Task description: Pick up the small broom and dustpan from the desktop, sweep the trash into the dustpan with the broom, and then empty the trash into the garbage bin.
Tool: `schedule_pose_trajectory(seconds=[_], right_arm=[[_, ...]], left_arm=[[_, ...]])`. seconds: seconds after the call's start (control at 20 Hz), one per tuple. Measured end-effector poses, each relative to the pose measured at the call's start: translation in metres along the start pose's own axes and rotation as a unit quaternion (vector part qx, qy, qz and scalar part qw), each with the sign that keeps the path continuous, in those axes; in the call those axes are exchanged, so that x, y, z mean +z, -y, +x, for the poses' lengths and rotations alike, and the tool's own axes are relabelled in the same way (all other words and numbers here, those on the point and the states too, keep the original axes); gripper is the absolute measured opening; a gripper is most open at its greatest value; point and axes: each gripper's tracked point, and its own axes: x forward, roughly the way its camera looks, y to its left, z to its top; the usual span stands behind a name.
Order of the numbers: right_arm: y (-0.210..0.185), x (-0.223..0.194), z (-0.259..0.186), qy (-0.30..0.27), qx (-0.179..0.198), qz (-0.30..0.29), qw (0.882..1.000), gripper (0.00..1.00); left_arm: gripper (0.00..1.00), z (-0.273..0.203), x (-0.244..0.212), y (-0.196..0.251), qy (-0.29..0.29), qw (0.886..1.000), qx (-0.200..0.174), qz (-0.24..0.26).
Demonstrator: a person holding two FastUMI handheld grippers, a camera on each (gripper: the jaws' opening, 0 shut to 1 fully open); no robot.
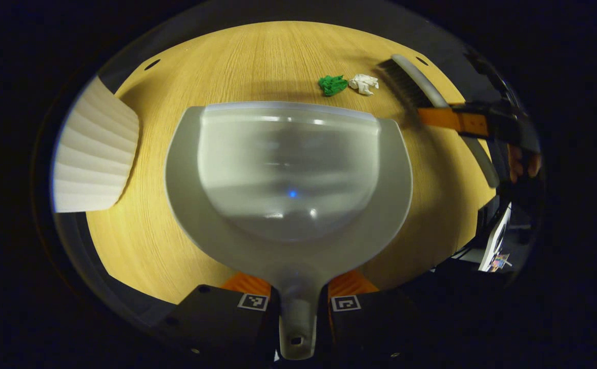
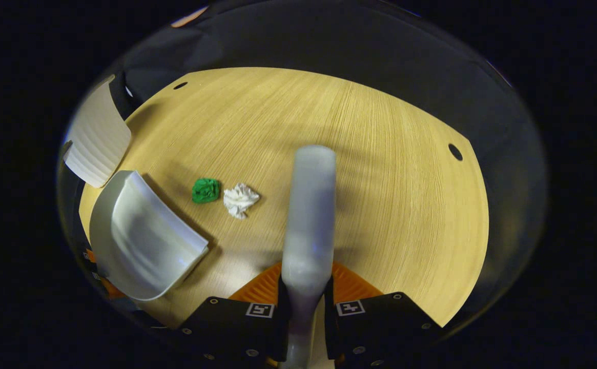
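You're working under warm, dim light from overhead: the counter (image 1: 257,56) glows yellow while its surroundings fall dark. Glare streaks and a blue glint sit on the dustpan (image 1: 288,174). The broom (image 2: 308,215) looks soft with blur. Fisheye bending curves every edge.

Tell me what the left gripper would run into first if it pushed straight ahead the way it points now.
The left gripper holds the dustpan by its handle, mouth forward. Pushed straight on, the dustpan's lip would likely meet the green wad first, with the white crumpled paper just beside it; depth is hard to judge.
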Motion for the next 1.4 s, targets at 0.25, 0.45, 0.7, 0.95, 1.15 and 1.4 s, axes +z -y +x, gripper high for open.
schedule_pose_trajectory(seconds=[0.25, 0.45, 0.7, 0.95, 1.15, 1.4], right_arm=[[-0.007, 0.048, 0.021, 0.01, 0.047, -0.07, 0.996, 0.29], [-0.032, 0.05, 0.04, -0.015, 0.127, -0.119, 0.985, 0.29], [-0.054, 0.055, 0.029, -0.034, 0.202, -0.203, 0.958, 0.31], [-0.095, 0.05, -0.009, -0.056, 0.293, -0.293, 0.908, 0.31], [-0.102, 0.057, -0.029, -0.082, 0.34, -0.306, 0.885, 0.31], [-0.097, 0.034, -0.051, -0.129, 0.371, -0.311, 0.866, 0.31]], left_arm=[[0.3, -0.004, 0.005, -0.004, -0.008, 0.999, -0.003, 0.037], [0.3, -0.005, 0.003, -0.003, -0.016, 0.998, -0.008, 0.056], [0.3, -0.001, 0.002, -0.005, -0.024, 0.997, -0.01, 0.074], [0.3, 0.006, 0.002, -0.001, -0.022, 0.998, -0.005, 0.064], [0.3, 0.011, 0.01, 0.003, -0.024, 0.998, -0.004, 0.051], [0.3, 0.016, 0.015, 0.005, -0.008, 0.999, -0.01, 0.034]])
